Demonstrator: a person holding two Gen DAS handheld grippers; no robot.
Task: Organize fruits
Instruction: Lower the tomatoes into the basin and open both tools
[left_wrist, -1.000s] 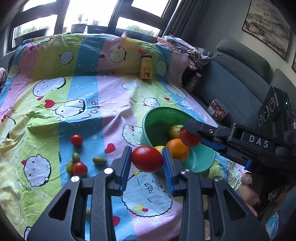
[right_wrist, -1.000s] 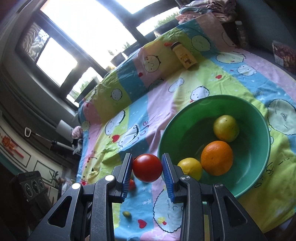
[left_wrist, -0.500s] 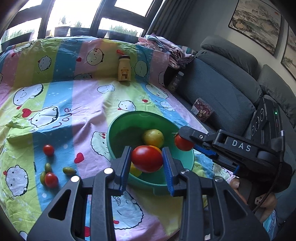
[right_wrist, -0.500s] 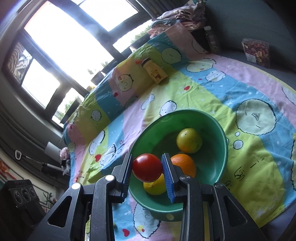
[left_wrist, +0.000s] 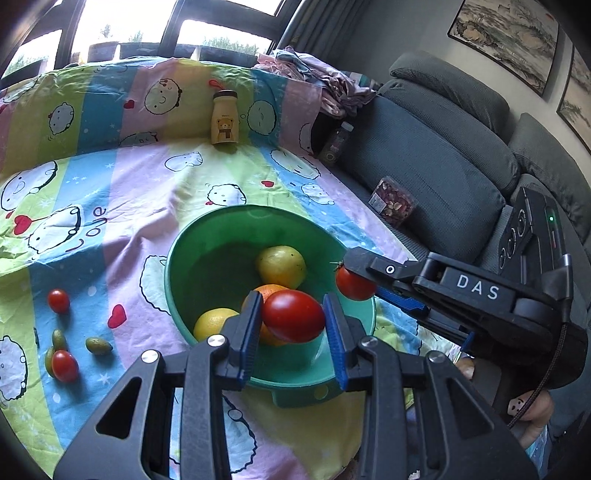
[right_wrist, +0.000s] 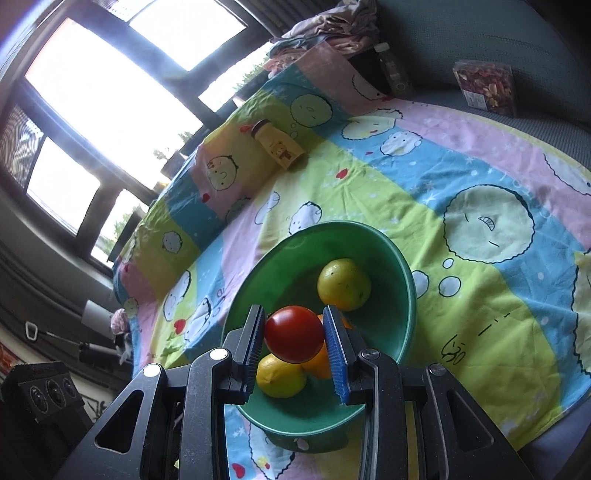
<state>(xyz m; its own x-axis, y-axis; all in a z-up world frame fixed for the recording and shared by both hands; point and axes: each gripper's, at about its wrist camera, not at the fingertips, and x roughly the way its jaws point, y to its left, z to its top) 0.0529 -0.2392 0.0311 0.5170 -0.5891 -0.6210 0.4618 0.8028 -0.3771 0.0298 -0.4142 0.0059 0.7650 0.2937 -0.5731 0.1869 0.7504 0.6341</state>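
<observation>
My left gripper (left_wrist: 293, 320) is shut on a red tomato (left_wrist: 293, 314), held over the near side of the green bowl (left_wrist: 184, 254). My right gripper (right_wrist: 294, 334) is shut on a second red tomato (right_wrist: 294, 332) above the same bowl (right_wrist: 404, 295); the left wrist view shows this tomato (left_wrist: 352, 284) at the bowl's right rim. In the bowl lie a yellow-green citrus (left_wrist: 281, 266), an orange (left_wrist: 267, 290) and a lemon (left_wrist: 212, 322). Left of the bowl on the cloth are two small tomatoes (left_wrist: 58, 301) (left_wrist: 64, 365) and several green olives (left_wrist: 98, 346).
A cartoon-print cloth (left_wrist: 147, 192) covers the table. A yellow bottle (left_wrist: 223, 122) stands at the far side. A grey sofa (left_wrist: 424, 155) with a snack box (left_wrist: 395, 201), a dark bottle (left_wrist: 334, 142) and piled clothes (left_wrist: 325, 85) lies to the right.
Both grippers have carried their tomatoes across the cloth to above the bowl. The bowl now sits under both pairs of fingers; the grips have not altered.
</observation>
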